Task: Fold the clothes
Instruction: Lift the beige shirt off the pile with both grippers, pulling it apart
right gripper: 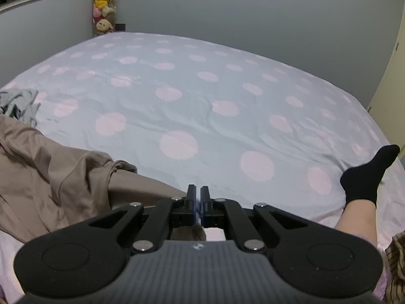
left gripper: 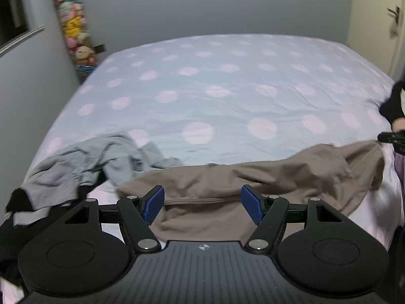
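A taupe garment (left gripper: 253, 179) lies crumpled along the near edge of the bed. My left gripper (left gripper: 202, 204) is open, its blue pads on either side of a seamed edge of the garment. In the right wrist view the taupe garment (right gripper: 50, 167) stretches from the left towards my right gripper (right gripper: 198, 202), whose jaws are closed with cloth running under them; a grip on the cloth is hard to confirm. The right gripper's tip also shows in the left wrist view (left gripper: 389, 138) at the garment's far right end.
A grey garment (left gripper: 83, 162) with black clothing (left gripper: 15, 202) lies in a heap at the bed's near left. The bed (right gripper: 202, 96) has a pale blue sheet with pink dots. A leg in a black sock (right gripper: 364, 177) rests at the right. Plush toys (right gripper: 103, 5) are stacked in the corner.
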Tool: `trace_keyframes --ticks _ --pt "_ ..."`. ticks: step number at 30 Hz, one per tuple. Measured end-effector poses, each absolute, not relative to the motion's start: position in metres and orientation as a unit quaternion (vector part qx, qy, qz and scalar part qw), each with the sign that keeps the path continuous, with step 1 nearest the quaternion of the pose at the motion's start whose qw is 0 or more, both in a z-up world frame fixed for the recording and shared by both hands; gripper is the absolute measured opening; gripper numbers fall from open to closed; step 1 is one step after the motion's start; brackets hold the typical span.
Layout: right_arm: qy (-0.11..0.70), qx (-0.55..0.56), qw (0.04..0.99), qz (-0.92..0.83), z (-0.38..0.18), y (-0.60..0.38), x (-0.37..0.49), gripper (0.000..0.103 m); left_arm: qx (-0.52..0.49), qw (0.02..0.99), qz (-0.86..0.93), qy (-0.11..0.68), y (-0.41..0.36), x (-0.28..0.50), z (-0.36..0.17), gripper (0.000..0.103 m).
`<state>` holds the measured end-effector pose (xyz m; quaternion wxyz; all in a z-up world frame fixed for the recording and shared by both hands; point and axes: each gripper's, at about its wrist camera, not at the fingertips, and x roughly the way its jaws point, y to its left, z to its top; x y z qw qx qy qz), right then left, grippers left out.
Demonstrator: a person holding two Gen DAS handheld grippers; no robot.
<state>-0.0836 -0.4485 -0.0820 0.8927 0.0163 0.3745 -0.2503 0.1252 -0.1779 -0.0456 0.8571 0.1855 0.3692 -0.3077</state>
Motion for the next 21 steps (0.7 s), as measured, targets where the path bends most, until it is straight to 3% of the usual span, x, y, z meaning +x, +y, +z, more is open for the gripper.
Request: trace_keyframes --ticks 2,12,17,18,21 --pt "0.376 0.01 0.892 -0.249 -0.085 -0.449 -0.084 0.008 0.2 0.85 -0.316 0.371 -0.189 0.125 -0.053 0.066" --pt "0.375 0.03 0.921 -0.103 -0.095 -0.413 -0.067 0.008 0.24 0.827 -0.324 0.392 -0.204 0.146 -0.092 0.066" --pt "0.383 -0.016 0.923 0.01 -0.111 -0.362 -0.049 0.01 0.275 0.818 -0.32 0.39 -0.2 0.154 -0.107 0.066" --pt "0.384 -0.03 0.922 0.03 -0.115 -0.352 -0.046 0.012 0.282 0.817 -0.32 0.389 -0.198 0.155 -0.109 0.066" --pt "0.387 -0.088 0.916 0.056 -0.126 -0.329 -0.038 0.031 0.301 0.815 -0.317 0.38 -0.191 0.16 -0.114 0.066"
